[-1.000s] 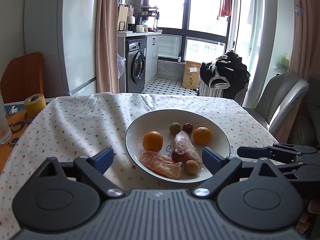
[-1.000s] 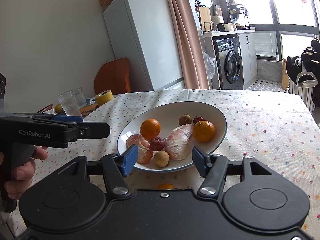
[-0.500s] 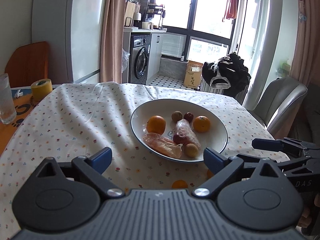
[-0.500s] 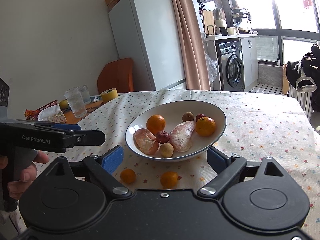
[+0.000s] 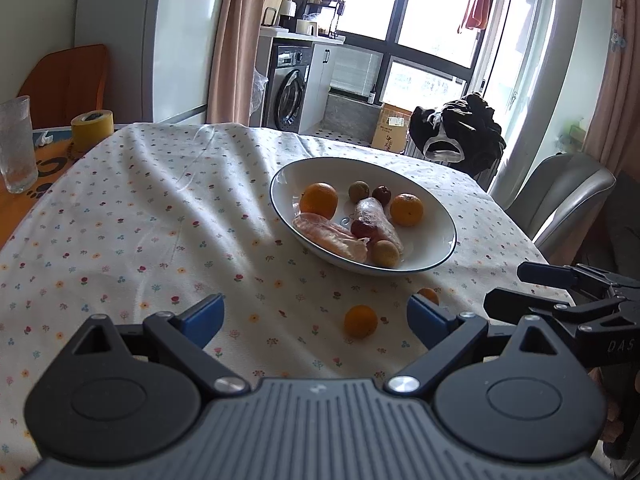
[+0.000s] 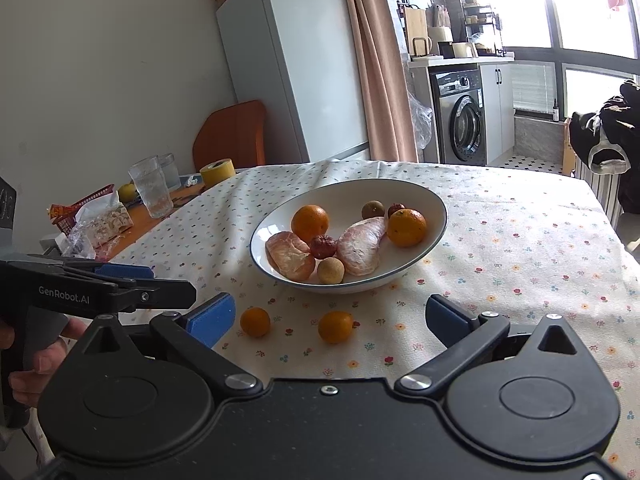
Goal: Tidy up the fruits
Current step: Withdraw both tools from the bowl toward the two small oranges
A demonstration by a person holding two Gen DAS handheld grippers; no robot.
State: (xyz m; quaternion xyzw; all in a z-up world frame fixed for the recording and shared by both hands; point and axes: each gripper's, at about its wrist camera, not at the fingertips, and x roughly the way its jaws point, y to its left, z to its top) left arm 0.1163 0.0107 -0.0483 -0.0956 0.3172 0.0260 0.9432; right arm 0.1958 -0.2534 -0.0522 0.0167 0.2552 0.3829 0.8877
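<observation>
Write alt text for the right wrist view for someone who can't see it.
A white plate of mixed fruit sits on a floral tablecloth, with two small oranges loose on the cloth in front of it. The open right tool frames them; the left tool reaches in beside it.

Place: a home dining area beside a kitchen is shown.
Tabletop (image 6: 520, 240): covered with a floral cloth.
Appliances: a white fridge (image 6: 296, 72) and a washing machine (image 6: 460, 120) are seen.
Furnishings: pink curtains (image 6: 380, 72) and a grey chair (image 5: 560, 196) are placed by large windows (image 5: 400, 8).
</observation>
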